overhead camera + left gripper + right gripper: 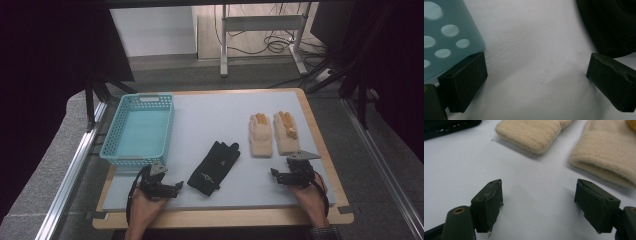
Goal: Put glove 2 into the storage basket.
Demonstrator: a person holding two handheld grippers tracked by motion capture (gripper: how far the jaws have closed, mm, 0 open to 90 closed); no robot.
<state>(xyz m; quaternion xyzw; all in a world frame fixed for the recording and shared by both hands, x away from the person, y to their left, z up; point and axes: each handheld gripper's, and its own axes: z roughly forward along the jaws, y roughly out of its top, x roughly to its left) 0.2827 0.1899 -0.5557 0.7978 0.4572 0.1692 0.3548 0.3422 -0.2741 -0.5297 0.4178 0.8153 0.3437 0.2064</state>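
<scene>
High view: basket (pixel 138 131) (whole)

1. A lab or test room, not a home.
2. Upper middle of the high view: a metal desk frame (pixel 260 30) with loose cables (pixel 272 42) on the floor.
3. Aluminium rails (pixel 67 180) flank the table (pixel 225 217); dark screens stand at both sides.

The black glove (pixel 214 167) bears a small white mark, too small to read.
</scene>
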